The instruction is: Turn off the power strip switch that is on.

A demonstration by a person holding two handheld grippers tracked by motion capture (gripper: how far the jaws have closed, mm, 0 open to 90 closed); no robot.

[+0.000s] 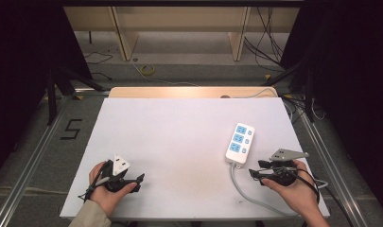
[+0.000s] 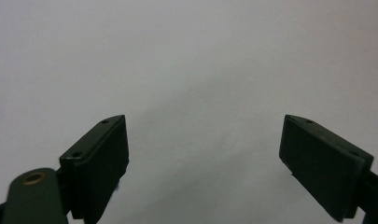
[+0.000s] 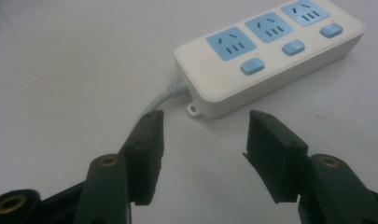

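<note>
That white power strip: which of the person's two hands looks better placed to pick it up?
The right. The right gripper sits open just below the power strip, facing its cable end, as the right gripper view shows. The left gripper, also open, is across the table, facing bare surface.

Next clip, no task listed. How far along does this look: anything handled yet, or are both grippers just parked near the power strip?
Nothing looks done. The power strip lies flat on the table, its sockets unoccupied, its cable trailing toward the near edge. The right gripper is open, aimed at the strip's cable end but touching nothing. The left gripper is open over bare table. Any handling of the strip looks yet to come.
</note>
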